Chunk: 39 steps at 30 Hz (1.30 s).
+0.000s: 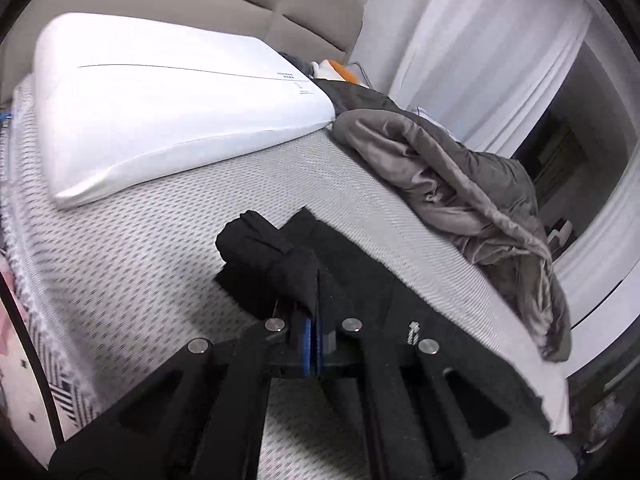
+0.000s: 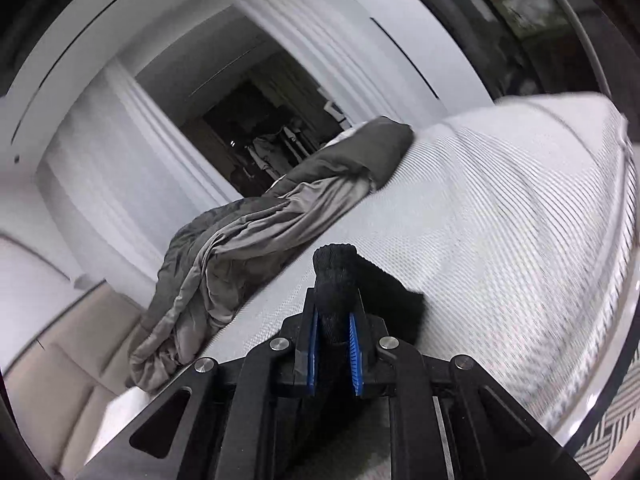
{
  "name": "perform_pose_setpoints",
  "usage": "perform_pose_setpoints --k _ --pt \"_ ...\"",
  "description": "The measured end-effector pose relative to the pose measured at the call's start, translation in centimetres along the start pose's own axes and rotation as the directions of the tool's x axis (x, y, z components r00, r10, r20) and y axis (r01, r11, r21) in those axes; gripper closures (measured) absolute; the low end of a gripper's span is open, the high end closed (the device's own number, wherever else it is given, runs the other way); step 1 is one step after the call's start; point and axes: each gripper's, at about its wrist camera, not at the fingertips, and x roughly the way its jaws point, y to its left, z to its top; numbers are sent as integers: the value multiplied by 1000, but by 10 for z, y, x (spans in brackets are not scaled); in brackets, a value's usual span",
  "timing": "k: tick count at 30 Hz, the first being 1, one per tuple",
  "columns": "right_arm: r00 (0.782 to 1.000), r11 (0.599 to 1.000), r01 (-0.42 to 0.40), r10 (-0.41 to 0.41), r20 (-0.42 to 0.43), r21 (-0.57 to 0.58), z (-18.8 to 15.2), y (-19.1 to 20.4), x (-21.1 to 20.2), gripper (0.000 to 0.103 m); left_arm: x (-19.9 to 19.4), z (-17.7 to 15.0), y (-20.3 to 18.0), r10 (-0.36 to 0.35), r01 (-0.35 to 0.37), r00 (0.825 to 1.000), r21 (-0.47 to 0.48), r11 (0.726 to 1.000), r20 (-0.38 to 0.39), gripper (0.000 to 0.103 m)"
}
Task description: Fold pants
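1. Black pants (image 1: 276,256) bunched above the mattress (image 1: 160,272), below the white pillow (image 1: 160,120)
2. Left gripper (image 1: 311,304) clamped tight on pants fabric
3. Right gripper (image 2: 335,320) pinching a knit pants edge, near the grey blanket (image 2: 248,240)

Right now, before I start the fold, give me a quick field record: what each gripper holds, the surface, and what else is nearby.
left gripper: shut on black pants, bunched fabric between the fingers
right gripper: shut on black pants, fabric bunched between the blue pads
surface: mattress with patterned grey-white cover
nearby: white pillow near the headboard; grey blanket crumpled along the far edge
fold status: not yet visible
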Motion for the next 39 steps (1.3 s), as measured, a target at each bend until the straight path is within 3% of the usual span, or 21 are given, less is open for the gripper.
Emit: perform_pose_setpoints --k 4,9,10,11,12,13,14,16,17,18,22,26,29,32,36,39 --pt "999 998 43 -43 -7 -44 30 36 55 91 40 34 -25 21 -21 1000 10 1000 -6 103" --pt "992 991 107 -112 -54 -83 51 68 157 91 132 70 -60 90 -87 994 49 995 -64 103" --pt "989 988 123 -130 -68 -94 52 73 181 90 154 74 -66 119 -114 988 63 991 -93 103" --pt "986 985 142 -150 -73 -101 50 75 202 80 182 78 -70 170 -159 976 84 984 -137 100" --pt "983 981 160 -169 -78 -112 49 78 224 67 206 80 -72 212 -196 961 103 975 -179 91" --pt "978 976 179 -190 -85 -123 47 80 245 37 225 81 -72 228 -207 948 113 972 -224 86" --pt "975 975 187 -199 -97 -118 43 78 256 24 239 82 -69 220 -202 940 96 975 -260 81" --pt "980 984 151 -161 -119 -93 35 78 263 24 237 84 -65 224 -213 944 72 975 -241 61" --pt "982 986 135 -146 -121 -98 30 80 261 23 227 87 -63 224 -215 955 69 974 -194 40" --pt "983 985 123 -138 -124 -117 26 82 258 22 219 88 -63 231 -221 959 74 972 -166 27" --pt "983 981 79 -105 -148 -176 7 85 230 20 175 86 -59 209 -201 969 75 977 -129 26" --pt "980 991 27 -52 -194 -132 -7 83 189 16 121 61 -59 130 -125 986 56 991 -101 26" --pt "975 996 -56 39 -217 -74 -18 79 150 8 96 34 -66 73 -69 987 38 997 -140 26" --pt "959 992 -126 119 -257 -9 -39 70 115 7 85 -2 -65 10 -15 978 -22 1000 -209 28" --pt "919 979 -201 200 -341 33 -68 60 107 8 108 -42 -70 -77 66 951 -47 997 -299 55" --pt "892 976 -215 209 -402 31 -82 60 115 8 139 -52 -75 -118 88 925 -97 991 -360 58"
